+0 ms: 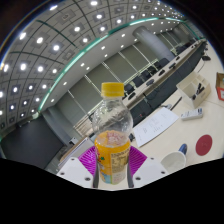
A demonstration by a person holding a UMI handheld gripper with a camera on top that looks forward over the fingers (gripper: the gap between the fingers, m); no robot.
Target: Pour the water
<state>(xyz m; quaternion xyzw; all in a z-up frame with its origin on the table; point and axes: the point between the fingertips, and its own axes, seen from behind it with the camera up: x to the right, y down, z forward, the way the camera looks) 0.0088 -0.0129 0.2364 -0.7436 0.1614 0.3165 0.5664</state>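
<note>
A clear plastic bottle (113, 135) with a yellow cap and an orange-yellow label stands upright between my fingers, lifted and tilted with the view. My gripper (112, 163) is shut on the bottle: both purple pads (89, 160) press against its labelled lower body. The bottle looks mostly empty above the label. A white cup (174, 160) sits on the table to the right of the fingers, beyond them. Beside it lies a red round thing (205, 144).
A long pale table (160, 125) runs off to the right with white paper (152, 127) on it and small items further along. Dark chairs and more tables stand behind in a large room with ceiling lights.
</note>
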